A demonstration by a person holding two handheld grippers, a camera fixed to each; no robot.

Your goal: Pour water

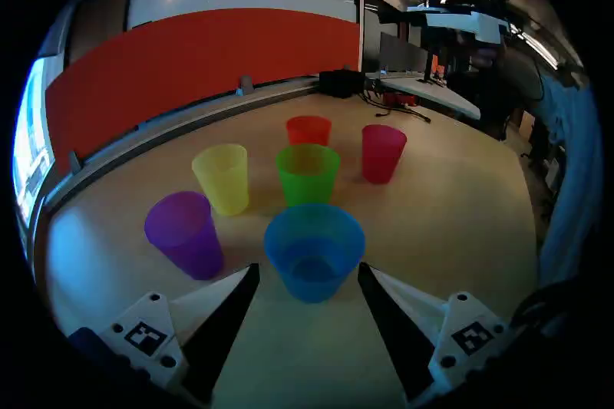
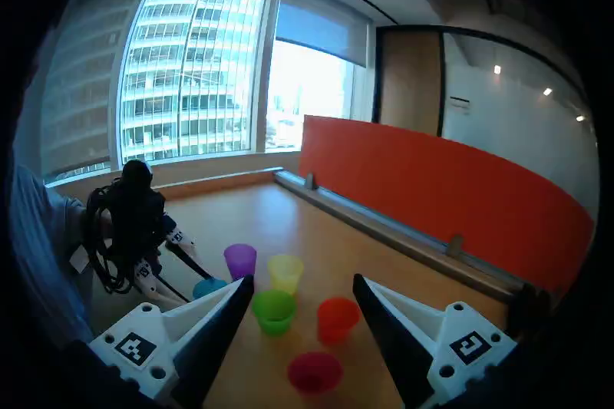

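Through the left gripper view I see my left claw (image 1: 307,266) spread wide and released, gripping nothing, with the blue cup (image 1: 315,252) standing upright on the pale wooden counter (image 1: 445,217) just ahead, between the two fingers but touching neither. A darker band low inside the cup may be water; I cannot be sure. Just off the claw's left finger stands a purple cup (image 1: 184,234). Beyond the blue cup are a yellow cup (image 1: 222,177) and a green cup (image 1: 308,173), and farther out an orange cup (image 1: 308,130) and a pink cup (image 1: 382,152). In the right gripper view my right claw (image 2: 303,280) is also released and empty, hanging above the group, the green cup just ahead and below it, the pink one nearest its camera. My worry is the closing. If the left fingers close off-centre, one will shove the blue cup into the purple or green cup and topple them. The cup looks like thin plastic, so too hard a squeeze could buckle it and slop the contents. Tilting fast over such closely set cups could miss the target.
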